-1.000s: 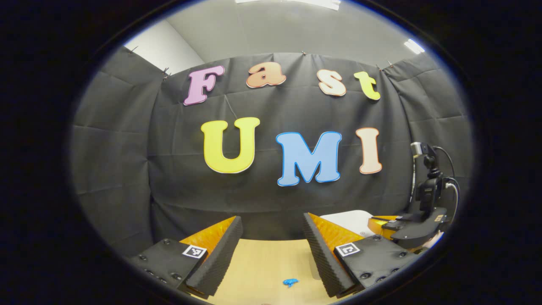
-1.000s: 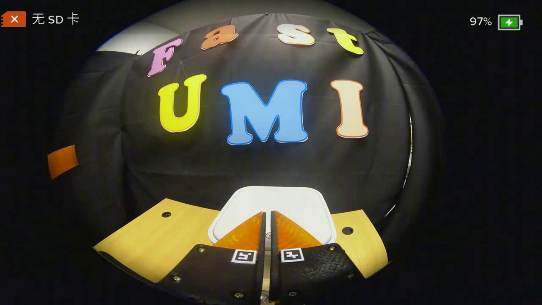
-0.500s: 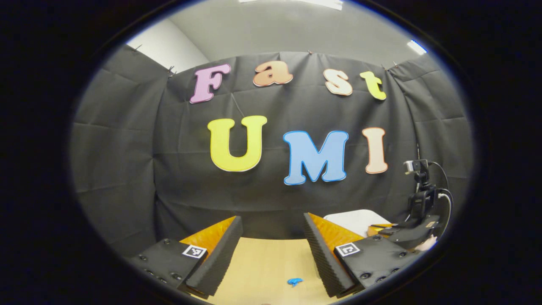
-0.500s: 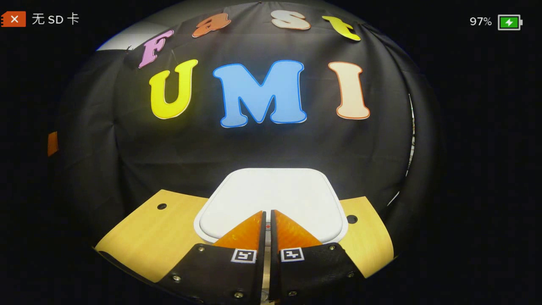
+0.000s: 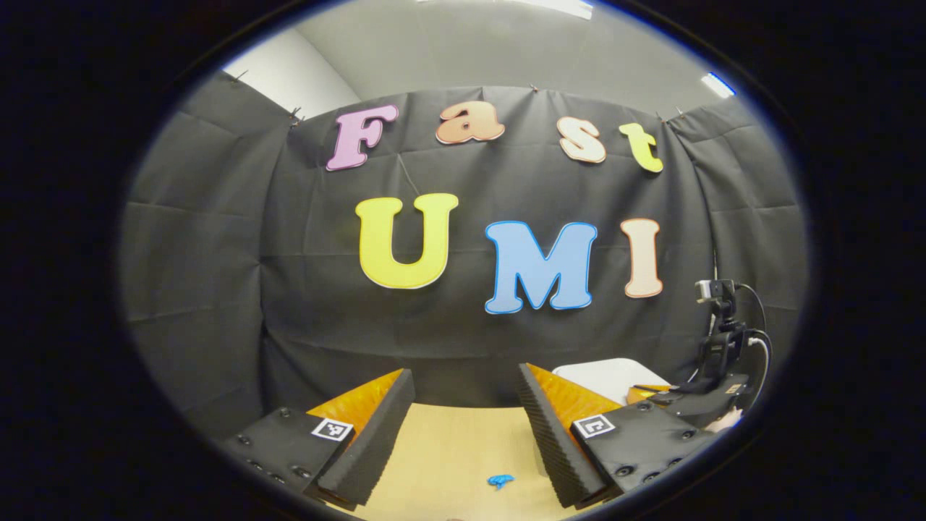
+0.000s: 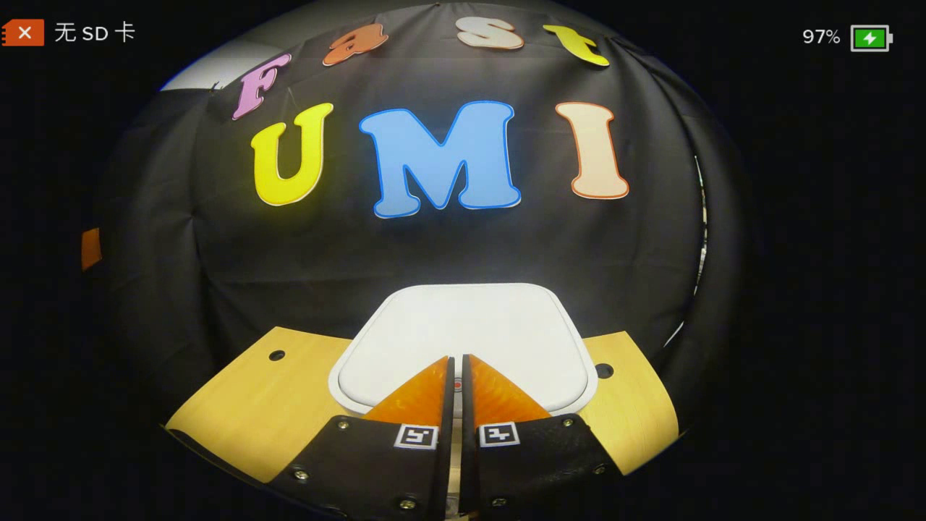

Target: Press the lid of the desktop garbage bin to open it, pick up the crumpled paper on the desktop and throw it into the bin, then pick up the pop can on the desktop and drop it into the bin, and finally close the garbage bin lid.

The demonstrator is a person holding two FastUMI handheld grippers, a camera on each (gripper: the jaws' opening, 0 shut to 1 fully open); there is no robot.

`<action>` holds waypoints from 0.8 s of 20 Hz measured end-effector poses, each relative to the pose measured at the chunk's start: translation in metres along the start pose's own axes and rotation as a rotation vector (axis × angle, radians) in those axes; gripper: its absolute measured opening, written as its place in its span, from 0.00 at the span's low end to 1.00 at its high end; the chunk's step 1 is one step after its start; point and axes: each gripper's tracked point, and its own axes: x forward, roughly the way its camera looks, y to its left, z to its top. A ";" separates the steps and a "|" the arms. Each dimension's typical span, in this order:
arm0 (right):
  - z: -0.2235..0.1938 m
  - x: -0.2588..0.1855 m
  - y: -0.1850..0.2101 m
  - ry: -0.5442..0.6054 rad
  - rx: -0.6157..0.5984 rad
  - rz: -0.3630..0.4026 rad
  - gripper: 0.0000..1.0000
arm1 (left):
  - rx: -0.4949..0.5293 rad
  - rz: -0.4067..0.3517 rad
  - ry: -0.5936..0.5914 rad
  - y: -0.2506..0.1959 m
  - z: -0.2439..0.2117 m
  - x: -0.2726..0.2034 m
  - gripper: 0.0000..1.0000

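In the right gripper view, the right gripper (image 6: pixel 456 362) is seen with its two fingers drawn together, only a thin slit left between them and nothing held, and its tips are placed over the near edge of the white, rounded-square plastic lid (image 6: pixel 463 325) of the desktop garbage bin; whether the tips are touching the lid cannot be told. The lid is seen lying flat and closed, and the bin is set on the light wooden tabletop (image 6: pixel 268 405), close to the black cloth wall. In the left gripper view, the left gripper (image 5: pixel 466 387) is held with its fingers spread wide and nothing between them, above the same tabletop (image 5: pixel 448 449). A small blue scrap (image 5: pixel 500 480) is seen on the wood between the fingers. At the right edge of that view, part of the white lid (image 5: pixel 604 376) is shown, with the right gripper (image 5: pixel 694 401) over it.
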 end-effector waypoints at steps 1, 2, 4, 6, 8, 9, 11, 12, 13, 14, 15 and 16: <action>0.002 -0.001 0.000 -0.008 -0.009 0.000 0.07 | -0.002 0.000 0.002 0.000 -0.002 -0.001 0.94; 0.001 -0.003 0.000 -0.019 -0.016 0.001 0.07 | -0.003 0.000 0.003 0.001 -0.001 -0.001 0.94; 0.009 -0.006 -0.001 -0.048 -0.016 0.006 0.07 | 0.003 0.001 0.005 0.002 -0.001 0.000 0.94; 0.008 -0.006 -0.001 -0.037 0.000 0.009 0.04 | 0.006 0.000 0.006 0.003 -0.002 -0.001 0.94; 0.007 -0.009 -0.001 -0.033 0.003 0.008 0.04 | 0.008 -0.002 0.008 0.001 -0.002 -0.001 0.94; 0.009 -0.011 -0.001 -0.036 0.001 0.006 0.04 | 0.010 -0.004 0.007 0.000 -0.002 -0.001 0.94; 0.019 -0.019 -0.001 -0.064 0.009 0.006 0.04 | 0.017 -0.008 0.003 -0.003 -0.001 -0.001 0.94; 0.024 -0.023 -0.001 -0.084 0.015 0.007 0.04 | 0.019 -0.010 0.000 -0.004 -0.001 -0.001 0.94; 0.030 -0.026 0.000 -0.099 0.020 0.008 0.04 | 0.019 -0.014 -0.002 -0.006 0.000 -0.001 0.94; 0.034 -0.029 0.000 -0.107 0.022 0.009 0.04 | 0.019 -0.017 -0.002 -0.008 0.000 -0.001 0.94; 0.039 -0.031 0.000 -0.115 0.023 0.010 0.04 | 0.017 -0.021 -0.001 -0.009 0.000 0.000 0.94; 0.044 -0.034 0.000 -0.127 0.022 0.010 0.04 | 0.015 -0.024 -0.002 -0.011 0.000 -0.002 0.94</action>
